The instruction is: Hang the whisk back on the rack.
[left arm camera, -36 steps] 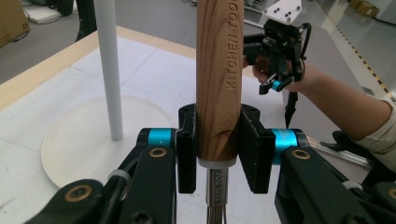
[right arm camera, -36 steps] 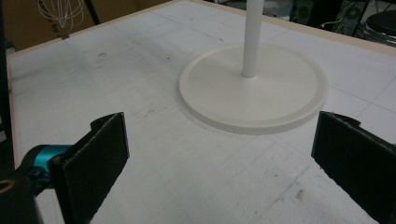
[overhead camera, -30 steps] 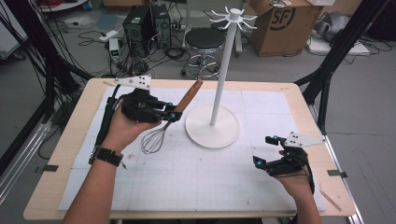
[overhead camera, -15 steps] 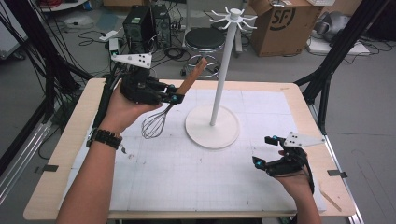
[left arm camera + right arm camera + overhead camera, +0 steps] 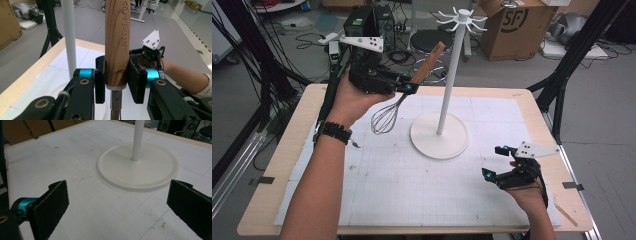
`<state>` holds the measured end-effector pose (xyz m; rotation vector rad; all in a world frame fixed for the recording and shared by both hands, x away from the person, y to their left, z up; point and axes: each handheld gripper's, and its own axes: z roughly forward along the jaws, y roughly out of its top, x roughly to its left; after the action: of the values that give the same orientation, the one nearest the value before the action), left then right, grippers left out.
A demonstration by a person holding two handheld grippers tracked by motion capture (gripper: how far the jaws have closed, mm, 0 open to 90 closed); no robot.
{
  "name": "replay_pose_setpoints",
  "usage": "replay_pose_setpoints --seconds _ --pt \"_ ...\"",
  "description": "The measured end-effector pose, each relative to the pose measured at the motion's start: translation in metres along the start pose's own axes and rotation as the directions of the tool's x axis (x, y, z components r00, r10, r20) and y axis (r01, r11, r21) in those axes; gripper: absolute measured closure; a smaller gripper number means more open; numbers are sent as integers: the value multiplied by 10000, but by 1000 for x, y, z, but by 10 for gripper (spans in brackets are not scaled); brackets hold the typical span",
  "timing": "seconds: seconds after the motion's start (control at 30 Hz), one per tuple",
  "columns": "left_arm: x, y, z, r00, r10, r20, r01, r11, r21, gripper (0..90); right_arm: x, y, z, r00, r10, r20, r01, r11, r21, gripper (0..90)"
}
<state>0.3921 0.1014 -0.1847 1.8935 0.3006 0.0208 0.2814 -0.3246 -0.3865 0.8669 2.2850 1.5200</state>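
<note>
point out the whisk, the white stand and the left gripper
whisk (image 5: 385,119), high view, on the wire loops hanging above the table
white stand (image 5: 448,85), high view, on the upright pole
left gripper (image 5: 116,82), left gripper view, midway between its fingertips, which clamp the whisk's wooden handle

High view looks down; both gripper views share the white stand (image 5: 447,90).

Black grippers, left gripper (image 5: 404,89) and right gripper (image 5: 496,162), each with bright blue rings near flat black pads. Brass round screws. Grey three-cornered plate with small holes on top. Black beaded wristband (image 5: 333,132) on left wrist.
</note>
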Motion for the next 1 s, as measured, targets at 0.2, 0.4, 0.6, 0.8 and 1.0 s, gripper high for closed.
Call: replay_pose_setpoints --seconds 0.2,0.4,0.6,0.8,1.0 --pt "2 11 4 9999 126 56 -126 9999 -3 705 0 0 -1 10000 -8 13 9 10000 -8 27" --pt "8 22 6 9999 122 80 -121 9997 -225 705 0 0 -1 10000 51 15 -51 10000 -12 27" --pt "11 30 10 9999 135 25 -134 9993 -336 705 0 0 -1 10000 46 26 -46 10000 -15 27" --pt "14 33 11 9999 82 -79 -85 9993 -373 705 0 0 -1 10000 25 25 -25 10000 1 27" --pt "17 32 14 10000 53 -79 -55 9995 -325 705 0 0 -2 10000 -6 37 6 10000 -69 27"
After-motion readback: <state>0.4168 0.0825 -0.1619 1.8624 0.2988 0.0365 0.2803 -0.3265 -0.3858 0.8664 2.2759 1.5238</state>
